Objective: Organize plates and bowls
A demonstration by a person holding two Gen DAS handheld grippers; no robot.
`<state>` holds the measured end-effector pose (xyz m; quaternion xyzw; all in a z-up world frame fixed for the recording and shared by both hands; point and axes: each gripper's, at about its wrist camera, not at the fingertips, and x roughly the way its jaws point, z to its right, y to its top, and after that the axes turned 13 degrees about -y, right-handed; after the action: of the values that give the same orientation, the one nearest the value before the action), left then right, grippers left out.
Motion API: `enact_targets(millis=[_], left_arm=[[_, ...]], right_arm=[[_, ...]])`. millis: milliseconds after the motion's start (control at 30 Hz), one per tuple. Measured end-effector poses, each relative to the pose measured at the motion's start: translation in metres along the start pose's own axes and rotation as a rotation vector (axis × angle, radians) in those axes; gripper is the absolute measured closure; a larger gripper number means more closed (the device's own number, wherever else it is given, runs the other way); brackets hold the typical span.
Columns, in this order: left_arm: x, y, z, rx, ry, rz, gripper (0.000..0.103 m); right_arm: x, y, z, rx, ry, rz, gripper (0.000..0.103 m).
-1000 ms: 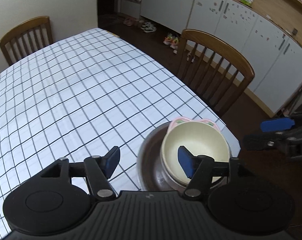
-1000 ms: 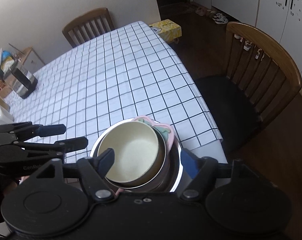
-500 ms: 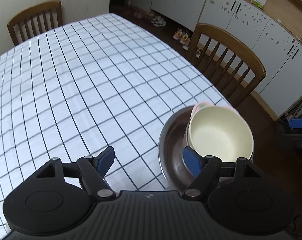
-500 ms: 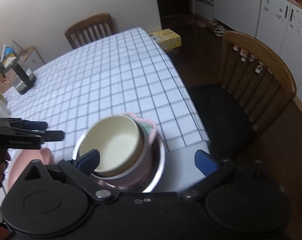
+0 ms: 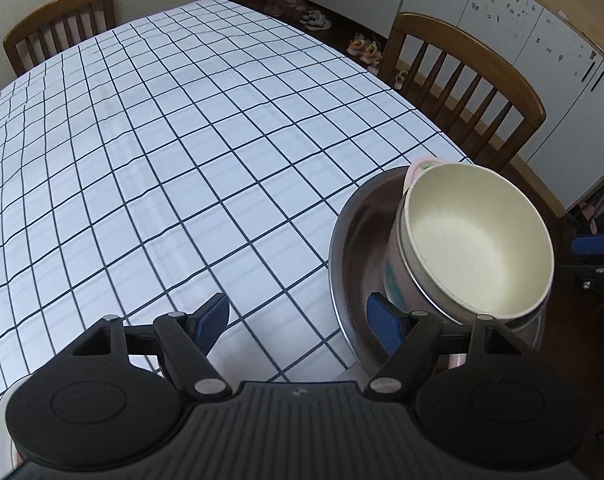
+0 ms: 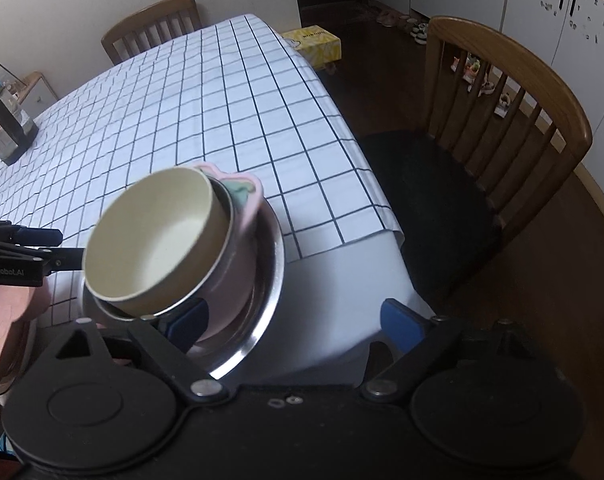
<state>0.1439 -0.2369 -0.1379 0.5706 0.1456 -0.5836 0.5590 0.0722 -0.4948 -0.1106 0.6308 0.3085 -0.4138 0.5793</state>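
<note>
A cream bowl (image 5: pixel 477 240) sits nested in a steel-rimmed pink bowl (image 5: pixel 395 276), on a pink plate (image 5: pixel 415 168), all in a wide steel dish (image 5: pixel 349 236) at the table's near right corner. The stack looks tilted. In the right wrist view the cream bowl (image 6: pixel 158 236), pink plate (image 6: pixel 248 192) and steel dish (image 6: pixel 268 296) overhang the table corner. My left gripper (image 5: pixel 298 322) is open, its right finger (image 5: pixel 383 322) inside the steel dish beside the pink bowl. My right gripper (image 6: pixel 296 320) is open wide, its left finger (image 6: pixel 186 320) against the pink bowl's side.
The white checked tablecloth (image 5: pixel 162 152) covers the table. A wooden chair (image 6: pixel 501 128) stands by the right edge, another (image 5: pixel 58 20) at the far end. A dark container (image 6: pixel 12 132) is at the far left. A yellow tissue box (image 6: pixel 313 42) lies on the floor.
The right gripper has opened wider and its right finger has swung off the dish. The bowl stack has tipped and sits higher and closer in both views. The left gripper stays open.
</note>
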Motion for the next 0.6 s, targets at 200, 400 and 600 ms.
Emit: enact_targets(millis=[200, 400, 600], left_arm=[[0.017, 0.005, 0.006, 0.024, 0.009, -0.024, 0.029], [0.026, 0.012, 0.01, 0.037, -0.005, -0.03, 0.04], [0.032, 0.015, 0.009, 0.004, -0.054, -0.062, 0.071]], right_arm=[[0.017, -0.001, -0.003, 0.013, 0.007, -0.041, 0.027], [0.028, -0.001, -0.009, 0.001, 0.001, -0.073, 0.045], [0.033, 0.004, -0.013, 0.004, 0.016, -0.099, 0.06]])
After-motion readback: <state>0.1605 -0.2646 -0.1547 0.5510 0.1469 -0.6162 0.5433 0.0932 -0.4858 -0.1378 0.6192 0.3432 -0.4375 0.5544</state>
